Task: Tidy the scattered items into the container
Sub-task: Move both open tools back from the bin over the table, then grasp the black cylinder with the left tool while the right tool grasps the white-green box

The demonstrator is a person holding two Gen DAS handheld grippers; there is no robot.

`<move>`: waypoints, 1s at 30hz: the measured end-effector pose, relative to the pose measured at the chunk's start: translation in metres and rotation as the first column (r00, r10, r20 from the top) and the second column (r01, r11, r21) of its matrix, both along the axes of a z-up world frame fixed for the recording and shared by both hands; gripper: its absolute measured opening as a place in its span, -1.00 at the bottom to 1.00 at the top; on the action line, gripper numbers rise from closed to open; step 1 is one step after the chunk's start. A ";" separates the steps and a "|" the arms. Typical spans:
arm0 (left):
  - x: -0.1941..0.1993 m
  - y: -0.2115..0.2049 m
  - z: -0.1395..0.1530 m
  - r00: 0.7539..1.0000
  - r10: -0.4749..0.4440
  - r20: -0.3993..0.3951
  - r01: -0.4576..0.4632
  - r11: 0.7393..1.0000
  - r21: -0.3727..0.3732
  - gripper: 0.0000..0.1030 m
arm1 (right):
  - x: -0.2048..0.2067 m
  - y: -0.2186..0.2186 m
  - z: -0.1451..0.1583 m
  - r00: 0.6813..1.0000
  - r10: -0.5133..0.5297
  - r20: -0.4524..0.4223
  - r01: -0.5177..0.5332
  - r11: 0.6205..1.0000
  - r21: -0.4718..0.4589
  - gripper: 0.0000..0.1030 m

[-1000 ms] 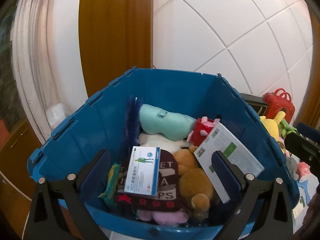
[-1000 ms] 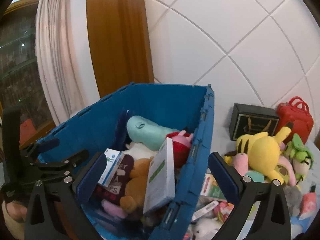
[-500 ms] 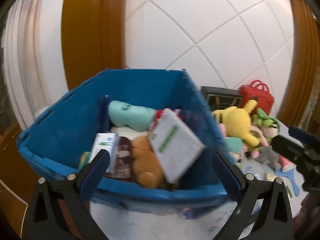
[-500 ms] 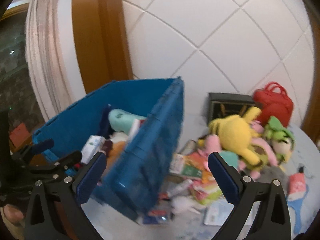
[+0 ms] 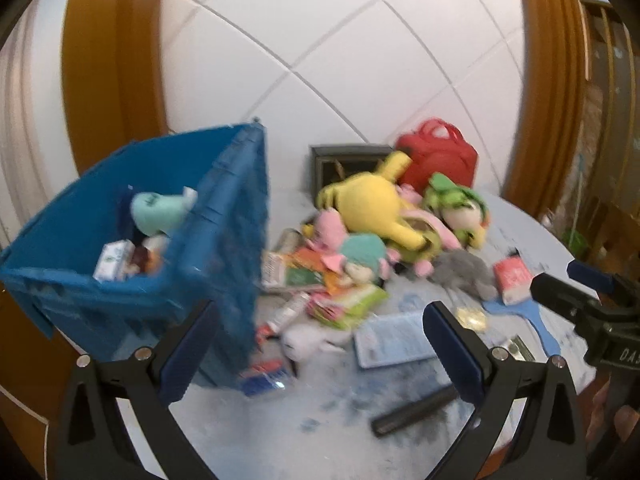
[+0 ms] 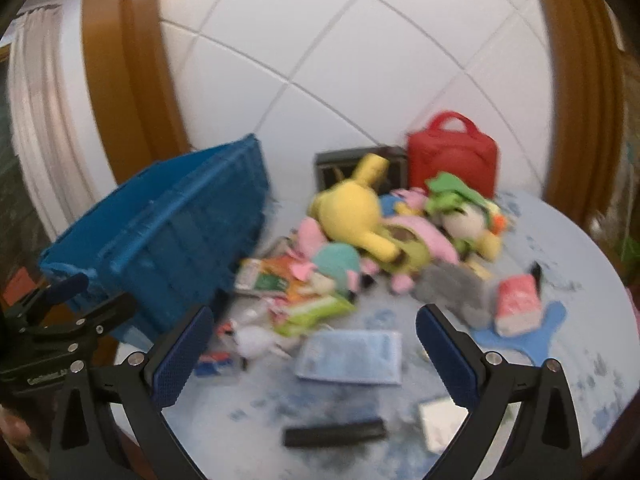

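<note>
A blue crate [image 5: 224, 248] stands at the left of a round table and holds a teal plush [image 5: 158, 210] and a small white box [image 5: 114, 258]; it also shows in the right wrist view [image 6: 180, 240]. Scattered items lie to its right: a yellow plush [image 5: 372, 204] [image 6: 352, 208], a green plush [image 5: 460, 204], a white booklet [image 5: 394, 340] [image 6: 352, 354], a black bar [image 5: 416, 410] [image 6: 334, 432]. My left gripper [image 5: 320, 352] is open and empty above the table's front. My right gripper [image 6: 312, 356] is open and empty over the booklet.
A red bag [image 5: 440, 156] [image 6: 454, 156] and a dark box [image 5: 344, 164] stand against the white tiled wall. A blue brush [image 5: 536, 320] and a pink packet [image 5: 512, 280] lie at the right. The table edge [image 6: 616, 280] curves at the right.
Both views have swung right, from over the crate to the scattered pile on the table. Both grippers stay open and empty.
</note>
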State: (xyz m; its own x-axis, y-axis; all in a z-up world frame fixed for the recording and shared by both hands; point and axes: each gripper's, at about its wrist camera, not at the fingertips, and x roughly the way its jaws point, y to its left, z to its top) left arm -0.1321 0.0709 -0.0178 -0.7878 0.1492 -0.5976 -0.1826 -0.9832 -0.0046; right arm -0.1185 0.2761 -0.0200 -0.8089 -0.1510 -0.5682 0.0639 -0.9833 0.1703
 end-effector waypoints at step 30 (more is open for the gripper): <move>-0.034 0.116 -0.229 0.846 -0.245 0.474 0.333 0.937 -0.109 1.00 | 0.019 0.137 -0.181 0.869 -0.262 0.419 0.311 0.949 -0.049 1.00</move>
State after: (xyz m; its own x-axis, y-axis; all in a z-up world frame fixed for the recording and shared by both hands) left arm -0.1658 0.1872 -0.2466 -0.3676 0.1840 -0.9116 -0.4796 -0.8773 0.0163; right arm -0.0994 0.4130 -0.2013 -0.5312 -0.0293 -0.8468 -0.3154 -0.9207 0.2297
